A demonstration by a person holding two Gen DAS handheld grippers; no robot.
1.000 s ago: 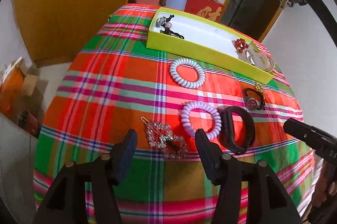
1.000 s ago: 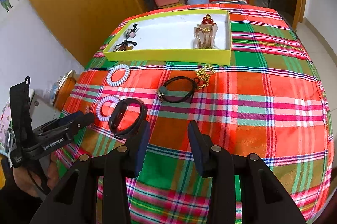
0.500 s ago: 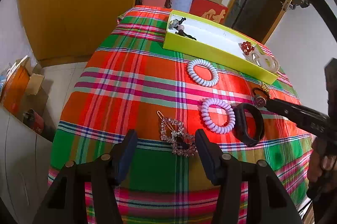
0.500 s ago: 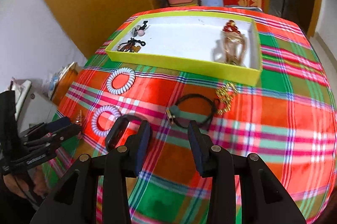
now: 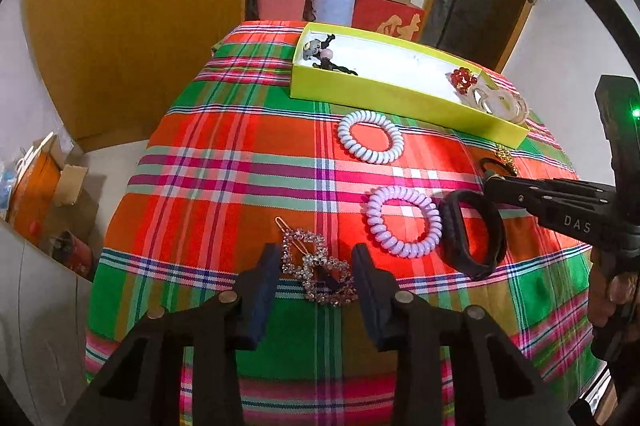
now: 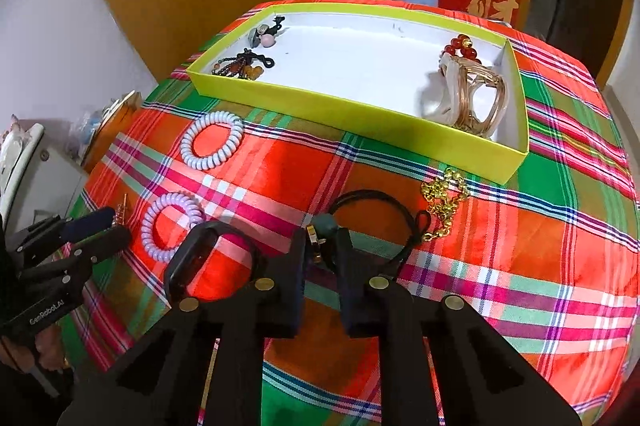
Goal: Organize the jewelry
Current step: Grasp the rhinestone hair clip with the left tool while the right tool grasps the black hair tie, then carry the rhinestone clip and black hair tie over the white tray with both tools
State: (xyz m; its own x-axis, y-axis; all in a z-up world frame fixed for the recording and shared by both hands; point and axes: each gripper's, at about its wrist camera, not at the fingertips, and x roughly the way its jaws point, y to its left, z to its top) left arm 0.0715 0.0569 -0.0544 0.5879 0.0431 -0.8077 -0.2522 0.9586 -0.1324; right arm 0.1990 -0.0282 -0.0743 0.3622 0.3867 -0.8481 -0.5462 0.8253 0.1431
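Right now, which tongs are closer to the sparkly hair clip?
Left. The left tongs straddle the sparkly hair clip; the right tongs sit over by the black cord bracelet.

Rhinestone hair clip flat on plaid cloth, black cord bracelet, yellow-green tray

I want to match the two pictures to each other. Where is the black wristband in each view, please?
Left wrist view: the black wristband lies right of centre, beside the purple coil hair tie, under the tip of the right gripper.
Right wrist view: the black wristband lies lower left, just left of the right gripper's fingers.
Shared landmark: the yellow box at the far side of the cloth.
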